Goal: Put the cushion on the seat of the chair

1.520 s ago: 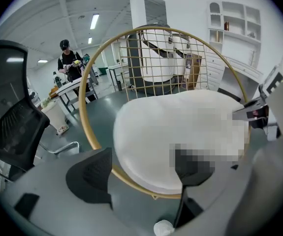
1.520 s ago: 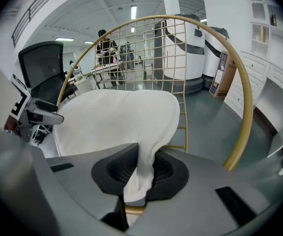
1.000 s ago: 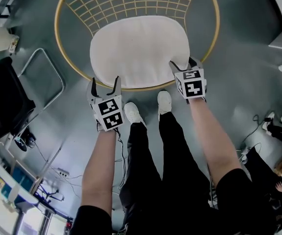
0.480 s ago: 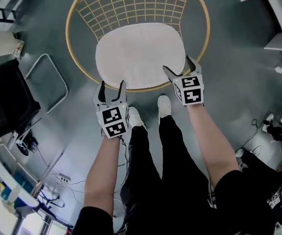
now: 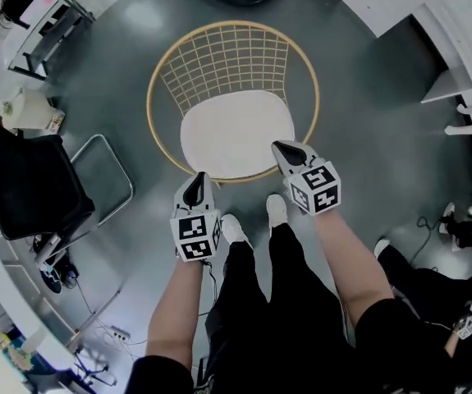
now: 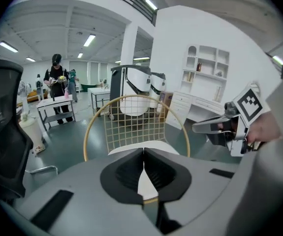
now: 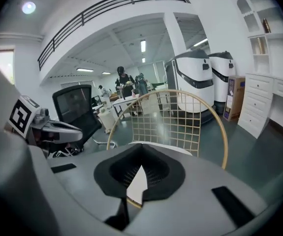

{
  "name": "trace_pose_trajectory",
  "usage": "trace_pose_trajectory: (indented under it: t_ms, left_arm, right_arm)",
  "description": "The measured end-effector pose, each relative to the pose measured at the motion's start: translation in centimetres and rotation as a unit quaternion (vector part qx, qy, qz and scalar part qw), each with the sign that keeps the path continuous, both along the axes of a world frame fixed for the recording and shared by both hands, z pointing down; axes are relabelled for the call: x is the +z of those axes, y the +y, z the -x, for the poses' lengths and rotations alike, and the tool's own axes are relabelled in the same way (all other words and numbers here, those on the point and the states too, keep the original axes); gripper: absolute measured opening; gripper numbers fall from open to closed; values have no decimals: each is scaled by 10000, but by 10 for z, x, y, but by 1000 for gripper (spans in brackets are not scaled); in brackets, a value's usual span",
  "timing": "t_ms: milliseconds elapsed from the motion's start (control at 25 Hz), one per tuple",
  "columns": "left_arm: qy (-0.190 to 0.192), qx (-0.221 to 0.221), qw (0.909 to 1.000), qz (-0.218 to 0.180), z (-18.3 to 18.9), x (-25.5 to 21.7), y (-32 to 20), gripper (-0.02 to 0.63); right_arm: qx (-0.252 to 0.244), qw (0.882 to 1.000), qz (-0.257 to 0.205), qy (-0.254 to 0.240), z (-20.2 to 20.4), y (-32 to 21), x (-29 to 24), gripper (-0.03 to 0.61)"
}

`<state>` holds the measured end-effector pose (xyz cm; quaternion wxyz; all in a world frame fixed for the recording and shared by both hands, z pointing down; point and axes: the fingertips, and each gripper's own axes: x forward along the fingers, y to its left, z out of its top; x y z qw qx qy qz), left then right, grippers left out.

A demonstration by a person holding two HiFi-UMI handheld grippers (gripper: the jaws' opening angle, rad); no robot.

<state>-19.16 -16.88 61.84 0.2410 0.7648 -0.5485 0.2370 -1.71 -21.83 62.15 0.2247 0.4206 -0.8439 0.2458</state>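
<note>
so the left gripper (image 5: pixel 196 189) and right gripper (image 5: pixel 283 148) just snapped shut, both empty, angled down above the near rim of the chair (image 5: pixel 163 71), cushion (image 5: pixel 236 131) lying on its seat

Cushion (image 5: pixel 237 132): white cloth, matt, soft-looking. Chair (image 5: pixel 234 23): gold-coloured metal wire, smooth, faint sheen; floor (image 5: pixel 367 97): grey-green, smooth, semi-gloss. Left gripper (image 5: pixel 199 176) and right gripper (image 5: pixel 277 144): matt grey plastic shells, ribbed black pads (image 6: pixel 124 173).
</note>
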Motion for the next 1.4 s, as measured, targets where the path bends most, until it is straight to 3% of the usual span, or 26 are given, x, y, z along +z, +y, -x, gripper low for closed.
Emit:
trace_pose_trajectory:
  t_ms: [120,400,600,840,1160,1400]
  left_arm:
    - [90,335,9992,-201,-7,-51,16,18]
    - [312,611,9935,-906,-2,-171,44,18]
    - [310,874,9862,-1370,-12,-220,59,18]
    - [363,1137,9823,-1443,17,-238,89,17]
    - [421,1312,9823,-1272,-2,-227,116,18]
    - [412,1208,9844,-1210,-33,-225,129,18]
  right_arm:
    - [-142,9997,-205,-78,15,22,-55,12]
    - [-359,9952,-875,-265,43,65,-177,12]
    - [-402,9895,-1343,-350,39,89,-232,12]
    - [-374,9864,-1553,-397,70,129,-266,12]
    - [-407,9889,-1367,-407,52,160,-256,12]
    - [-614,9898,-1210,-443,26,174,-247,12]
